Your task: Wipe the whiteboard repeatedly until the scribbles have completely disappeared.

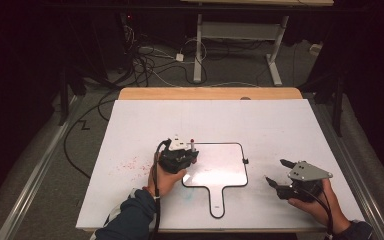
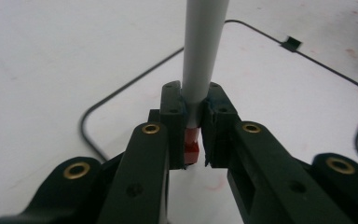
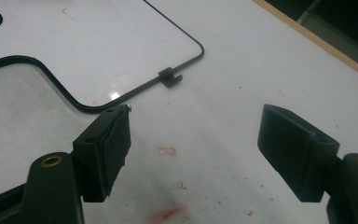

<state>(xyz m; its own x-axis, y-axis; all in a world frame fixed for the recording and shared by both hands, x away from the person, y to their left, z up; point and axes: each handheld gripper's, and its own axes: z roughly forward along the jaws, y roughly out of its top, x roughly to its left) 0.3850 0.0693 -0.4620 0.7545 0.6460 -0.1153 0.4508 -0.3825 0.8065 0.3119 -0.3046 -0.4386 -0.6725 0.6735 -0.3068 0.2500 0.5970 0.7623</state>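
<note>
already gripped: marker [image 2: 200, 60] pinched upright between left gripper [image 2: 193, 140] fingers, red tip down at whiteboard [image 1: 220, 172] edge. board face blank, so writing likely unstarted. right gripper [image 3: 193, 154] fingers spread, hovering beside board.

High view overlooks the whiteboard [image 1: 215, 170]; both tool cameras skim it closely.

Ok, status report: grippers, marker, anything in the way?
Left gripper shut on marker, over the whiteboard. Right gripper open, holding nothing, beside the board. Nothing in the way.
</note>
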